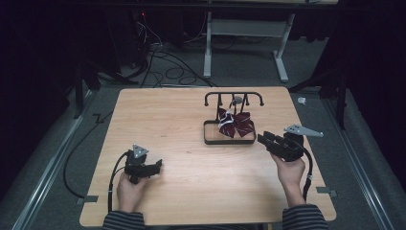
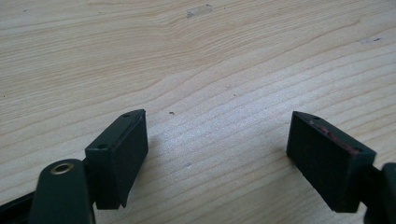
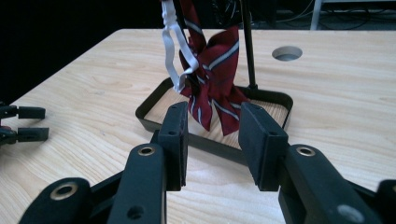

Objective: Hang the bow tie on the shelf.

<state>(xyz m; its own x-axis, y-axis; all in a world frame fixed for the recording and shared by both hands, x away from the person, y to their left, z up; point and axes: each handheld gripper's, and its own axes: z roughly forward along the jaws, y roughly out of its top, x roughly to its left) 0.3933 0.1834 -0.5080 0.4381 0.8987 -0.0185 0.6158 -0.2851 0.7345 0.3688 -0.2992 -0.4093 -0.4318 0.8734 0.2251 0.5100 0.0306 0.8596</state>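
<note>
A dark red striped bow tie [image 1: 236, 123] with a white strap [image 3: 173, 46] hangs from a black rack [image 1: 233, 97] that stands in a shallow black tray [image 1: 207, 132]. My right gripper [image 1: 263, 138] sits just right of the tray, low over the table, pointing at it. In the right gripper view its jaws [image 3: 214, 140] stand open and empty, with the bow tie [image 3: 212, 79] a short way ahead of them. My left gripper [image 1: 159, 166] rests near the front left of the table, jaws [image 2: 215, 154] wide open over bare wood.
The wooden table [image 1: 163, 115] has a round hole [image 3: 286, 52] behind the tray. Cables and a white table frame [image 1: 246, 28] lie on the floor beyond the far edge. The left gripper's jaws [image 3: 28, 123] show at the left edge of the right gripper view.
</note>
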